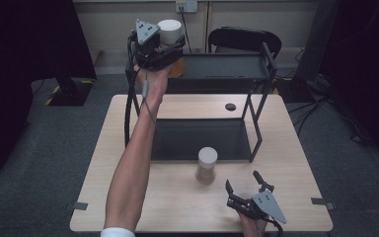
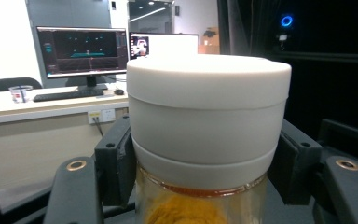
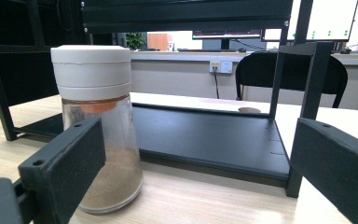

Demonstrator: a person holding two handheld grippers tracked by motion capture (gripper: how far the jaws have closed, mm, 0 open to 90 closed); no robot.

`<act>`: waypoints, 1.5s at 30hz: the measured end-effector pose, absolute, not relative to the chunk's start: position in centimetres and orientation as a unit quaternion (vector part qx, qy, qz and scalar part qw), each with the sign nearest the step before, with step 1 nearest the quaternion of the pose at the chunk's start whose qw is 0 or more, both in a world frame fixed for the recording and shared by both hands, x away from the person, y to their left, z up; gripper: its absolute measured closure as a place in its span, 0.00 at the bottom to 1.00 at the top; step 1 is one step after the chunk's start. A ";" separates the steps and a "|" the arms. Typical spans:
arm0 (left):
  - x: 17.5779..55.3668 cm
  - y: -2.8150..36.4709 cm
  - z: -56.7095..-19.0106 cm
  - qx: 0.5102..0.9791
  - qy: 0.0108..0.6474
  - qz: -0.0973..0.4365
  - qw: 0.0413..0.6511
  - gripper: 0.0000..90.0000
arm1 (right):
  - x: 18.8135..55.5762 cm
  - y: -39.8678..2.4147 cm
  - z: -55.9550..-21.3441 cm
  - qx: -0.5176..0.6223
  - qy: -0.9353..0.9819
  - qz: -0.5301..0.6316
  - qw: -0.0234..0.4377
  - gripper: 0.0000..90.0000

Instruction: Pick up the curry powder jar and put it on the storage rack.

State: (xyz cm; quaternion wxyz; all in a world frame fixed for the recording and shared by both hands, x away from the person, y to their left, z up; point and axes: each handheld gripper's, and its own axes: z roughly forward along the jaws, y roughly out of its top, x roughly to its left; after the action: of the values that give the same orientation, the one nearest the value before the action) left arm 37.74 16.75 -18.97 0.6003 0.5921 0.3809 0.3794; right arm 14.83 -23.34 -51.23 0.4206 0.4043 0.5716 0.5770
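Two glass jars with chunky white screw lids. Yellow-orange powder jar (image 2: 208, 140) clamped in the left hand-held gripper (image 1: 154, 49), held up at the left end of the black metal rack's top shelf (image 1: 227, 66). Brown powder jar (image 1: 207, 165) standing on the pale wood surface (image 1: 177, 197), just in front of the rack's bottom shelf. Right hand-held gripper (image 1: 244, 185) resting nearby, jaws apart, nothing held. Plenty of bare surface around.
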 end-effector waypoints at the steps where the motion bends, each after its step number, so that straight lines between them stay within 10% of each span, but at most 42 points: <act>1: 37.8 16.8 -19.0 0.593 0.380 0.377 0.602 0.39 | 14.8 -23.3 -51.2 0.404 0.572 0.577 0.421 0.02; 23: 37.7 16.5 -18.9 0.593 0.380 0.377 0.601 0.37 | 14.8 -23.3 -51.2 0.404 0.571 0.577 0.421 0.02; 45: 35.9 17.4 -21.2 0.552 0.368 0.390 0.638 0.00 | 14.8 -23.3 -51.2 0.405 0.571 0.576 0.422 0.02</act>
State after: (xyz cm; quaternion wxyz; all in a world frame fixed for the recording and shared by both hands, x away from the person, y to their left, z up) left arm 35.89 17.39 -21.23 0.6382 0.5520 0.3682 0.3903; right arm 14.81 -23.29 -51.25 0.4219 0.4045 0.5711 0.5764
